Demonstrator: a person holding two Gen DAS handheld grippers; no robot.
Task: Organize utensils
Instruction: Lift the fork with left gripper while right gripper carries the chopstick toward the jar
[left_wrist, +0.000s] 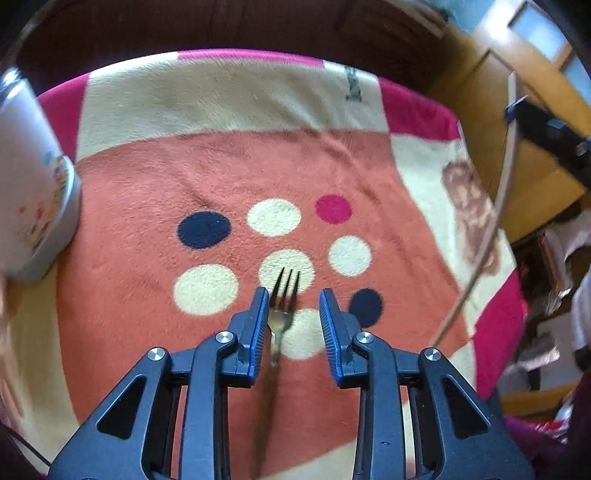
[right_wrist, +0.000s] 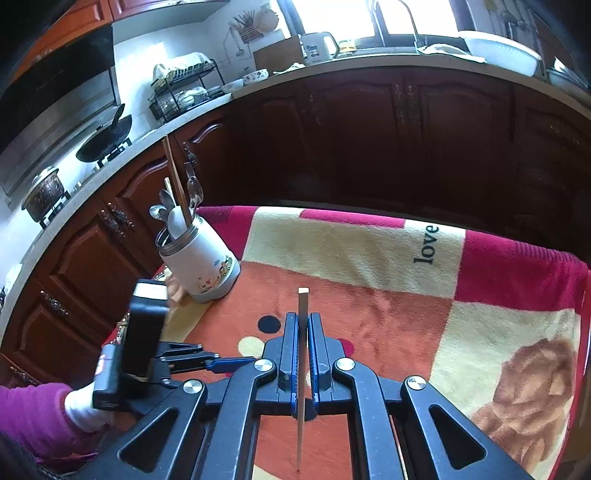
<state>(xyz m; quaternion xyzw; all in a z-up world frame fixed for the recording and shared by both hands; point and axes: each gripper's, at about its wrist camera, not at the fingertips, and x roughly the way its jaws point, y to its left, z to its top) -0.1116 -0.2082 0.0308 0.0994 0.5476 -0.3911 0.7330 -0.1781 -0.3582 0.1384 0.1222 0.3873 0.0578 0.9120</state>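
L claw (left_wrist: 293, 295) is hanging part open over the fork (left_wrist: 282, 314), tines just ahead btwn its jaws, ungripped, lining up a grab. R claw (right_wrist: 303, 325) is pinching a chopstick (right_wrist: 303, 354) upright, prob for the holder (right_wrist: 199, 254) up-left.

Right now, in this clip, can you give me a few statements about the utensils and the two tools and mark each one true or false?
1. The right tool is shut on a thin pale chopstick. True.
2. The left tool clamps the silver metal fork. False: its jaws stand apart, the fork lying between them on the spotted fleece blanket.
3. The white printed utensil holder is empty. False: spoons and chopsticks stand in it.
4. The holder stands near the blanket's edge. True.
5. The fork's tines point toward the camera. False: they point away.
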